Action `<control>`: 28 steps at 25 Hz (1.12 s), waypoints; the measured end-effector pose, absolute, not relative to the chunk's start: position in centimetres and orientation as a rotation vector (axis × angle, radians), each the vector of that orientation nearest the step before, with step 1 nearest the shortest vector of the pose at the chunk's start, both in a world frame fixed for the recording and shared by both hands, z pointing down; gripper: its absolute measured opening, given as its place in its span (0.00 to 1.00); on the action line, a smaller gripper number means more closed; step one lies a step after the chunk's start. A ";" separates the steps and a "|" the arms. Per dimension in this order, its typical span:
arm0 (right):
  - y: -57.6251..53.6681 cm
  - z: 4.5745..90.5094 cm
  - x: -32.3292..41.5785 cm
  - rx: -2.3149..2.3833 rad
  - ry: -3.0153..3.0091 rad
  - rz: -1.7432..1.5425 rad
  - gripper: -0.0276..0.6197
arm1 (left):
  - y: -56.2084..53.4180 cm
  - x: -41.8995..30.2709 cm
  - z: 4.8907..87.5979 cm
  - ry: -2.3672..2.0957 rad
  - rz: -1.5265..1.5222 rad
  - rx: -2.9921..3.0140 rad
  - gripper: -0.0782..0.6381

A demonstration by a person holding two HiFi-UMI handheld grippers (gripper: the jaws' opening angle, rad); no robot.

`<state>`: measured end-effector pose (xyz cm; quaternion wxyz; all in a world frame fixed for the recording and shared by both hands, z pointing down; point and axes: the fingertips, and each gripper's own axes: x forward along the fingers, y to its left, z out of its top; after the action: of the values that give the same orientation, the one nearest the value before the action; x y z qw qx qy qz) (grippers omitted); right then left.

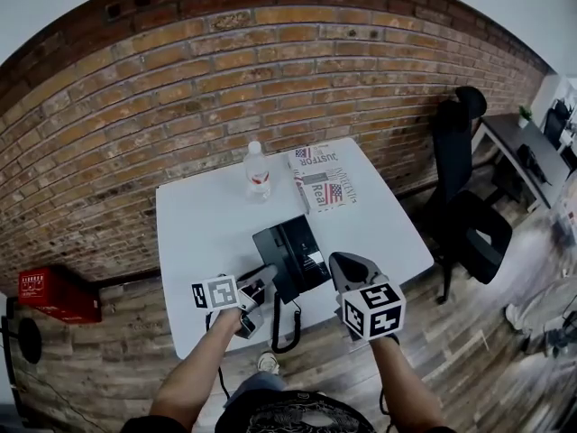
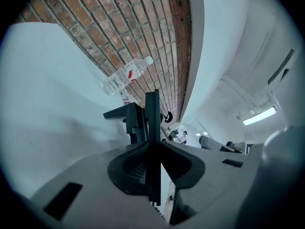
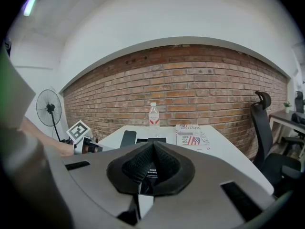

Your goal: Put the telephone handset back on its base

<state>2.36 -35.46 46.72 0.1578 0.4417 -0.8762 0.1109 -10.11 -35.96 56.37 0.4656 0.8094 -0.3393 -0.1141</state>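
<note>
Table: white, set against a brick wall.
Base: black, seen in the near half of the table.
Handset: black and flat, held at the base's left side, at 9 o'clock from it. Whether the base is touched cannot be told.
Left tool: found at 7 o'clock from the base and turned on its side. Its jaws are squeezed on the near end of the handset, which is seen as a thin dark strip between them.
Right tool: found at 4 o'clock from the base. Its jaws are pressed together and nothing is held.
Cord: hung over the table's near edge, at 6 o'clock from the base.
Bottle: stood upright at 12 o'clock from the base.
Paper: laid flat at 1 o'clock from the base, just beside the bottle.
</note>
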 end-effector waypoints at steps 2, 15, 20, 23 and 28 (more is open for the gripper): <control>-35.7 47.0 2.0 1.262 -2.502 0.322 0.05 | -36.3 -9.9 56.6 -0.812 -0.283 1.980 0.22; -36.9 47.9 1.8 1.292 -2.468 0.349 0.05 | -38.4 -9.1 57.5 -0.730 -0.329 1.930 0.22; -37.0 48.3 1.7 1.296 -2.459 0.356 0.05 | -38.8 -8.9 57.9 -0.710 -0.349 1.913 0.22; -37.1 48.4 1.6 1.300 -2.454 0.360 0.05 | -39.0 -8.8 57.8 -0.700 -0.358 1.914 0.22; -37.1 48.7 1.9 1.302 -2.446 0.364 0.04 | -39.1 -8.4 58.1 -0.688 -0.352 1.928 0.22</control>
<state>1.91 -37.06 48.68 0.1723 0.4589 -0.8621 0.1284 -8.39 -39.14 58.07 0.5073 0.7999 -0.2855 -0.1461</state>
